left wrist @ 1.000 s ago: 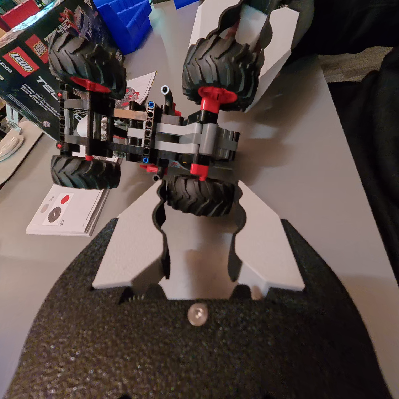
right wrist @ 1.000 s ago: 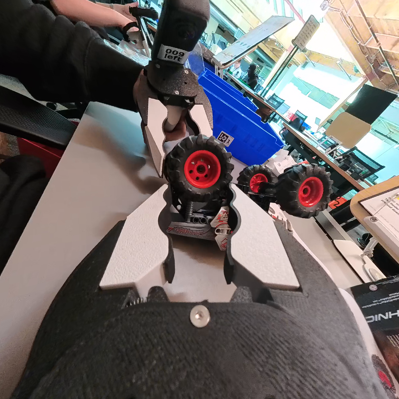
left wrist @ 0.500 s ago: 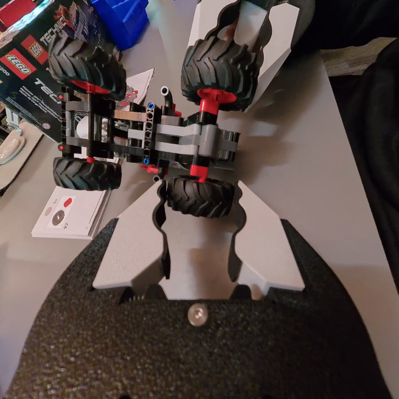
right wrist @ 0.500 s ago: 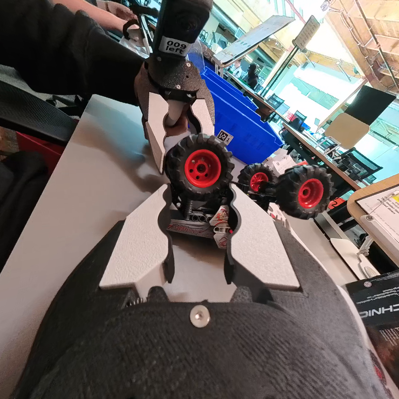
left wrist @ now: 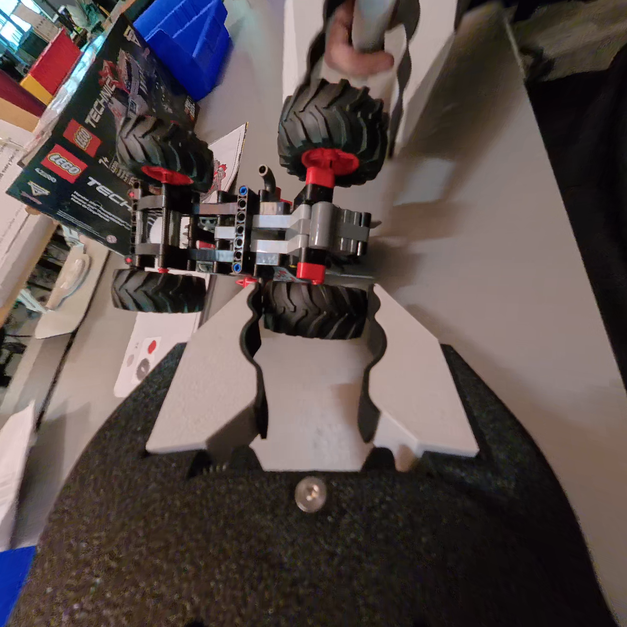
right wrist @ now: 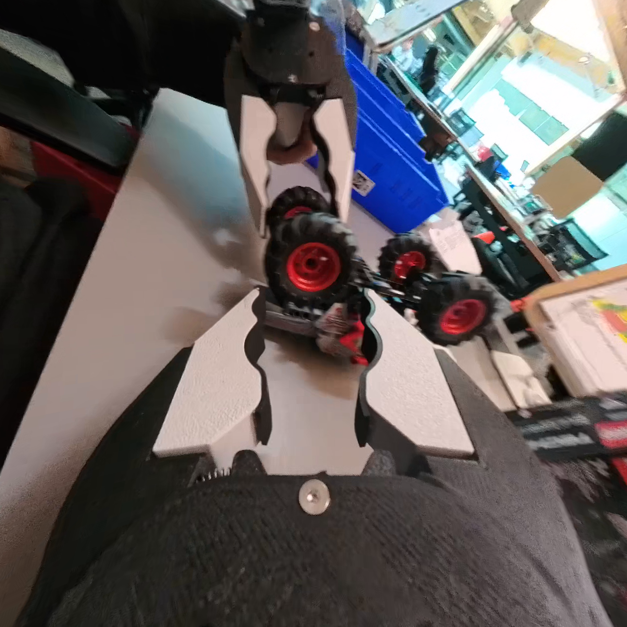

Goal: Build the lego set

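The lego monster truck [left wrist: 244, 234], black with red hubs, hangs in the air with its underside toward the left wrist view. My left gripper [left wrist: 314, 291] is shut on the near front tire [left wrist: 315, 310]; it also shows in the right wrist view [right wrist: 302, 220], gripping that tire [right wrist: 295, 207]. My right gripper [right wrist: 311, 297] faces the opposite front tire [right wrist: 312, 268], which sits at its tips. Its jaws stand about a tire's width apart. Blur hides whether the pads touch the tire. The right gripper [left wrist: 346, 112] also shows at the top of the left wrist view, beside that tire [left wrist: 332, 132].
The grey table [left wrist: 475, 305] ends close on the right in the left wrist view. The lego box [left wrist: 84, 163], a blue bin [left wrist: 190, 44], a paper sheet [left wrist: 227, 159] and the instruction booklet [left wrist: 146, 353] lie to the left. A person's dark sleeve [right wrist: 101, 44] is behind the left gripper. The grippers' ends are close to 9 centimeters from one another.
The truck has tilted in the right wrist view, so the far front tire now shows behind the near one. The near tire looks smaller and farther from my right fingertips. Both views are blurred.
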Available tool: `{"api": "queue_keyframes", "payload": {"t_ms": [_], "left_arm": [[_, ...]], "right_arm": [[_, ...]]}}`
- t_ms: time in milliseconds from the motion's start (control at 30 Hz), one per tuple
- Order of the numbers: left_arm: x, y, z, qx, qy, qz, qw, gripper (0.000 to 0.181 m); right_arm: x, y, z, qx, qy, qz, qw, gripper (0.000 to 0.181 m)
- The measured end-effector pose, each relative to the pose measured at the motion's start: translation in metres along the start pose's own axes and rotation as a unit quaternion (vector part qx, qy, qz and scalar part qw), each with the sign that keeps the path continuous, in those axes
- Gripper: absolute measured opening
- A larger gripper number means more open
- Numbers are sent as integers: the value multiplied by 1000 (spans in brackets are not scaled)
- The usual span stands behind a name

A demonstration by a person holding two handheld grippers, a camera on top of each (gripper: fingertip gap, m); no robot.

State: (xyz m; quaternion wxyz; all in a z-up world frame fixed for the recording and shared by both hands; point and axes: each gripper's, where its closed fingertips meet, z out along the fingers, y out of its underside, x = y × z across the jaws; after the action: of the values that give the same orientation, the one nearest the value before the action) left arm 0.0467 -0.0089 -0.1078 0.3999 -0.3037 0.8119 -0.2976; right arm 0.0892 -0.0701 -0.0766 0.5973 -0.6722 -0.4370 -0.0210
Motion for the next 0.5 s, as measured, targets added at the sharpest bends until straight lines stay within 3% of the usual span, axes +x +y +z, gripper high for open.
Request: {"api": "queue_keyframes", "payload": {"t_ms": [133,167,300,367,500], "left_arm": [[-4,-7,2,-49,-16,85,995,59],[-5,-9,4,-61,-18,108,992,59],[-3,-17,8,-88,-11,171,981,59],[-5,-15,9,-109,-17,189,976,59],[-8,-15,8,-122,-36,200,972,59]], "right_arm": [[80,-5,-44,-27,148,13,988,54],[92,-10,-46,-28,155,15,987,56],[110,4,-7,-98,64,55,992,63],[106,17,11,-151,2,69,986,48],[100,40,29,-285,-62,108,950,41]]}}
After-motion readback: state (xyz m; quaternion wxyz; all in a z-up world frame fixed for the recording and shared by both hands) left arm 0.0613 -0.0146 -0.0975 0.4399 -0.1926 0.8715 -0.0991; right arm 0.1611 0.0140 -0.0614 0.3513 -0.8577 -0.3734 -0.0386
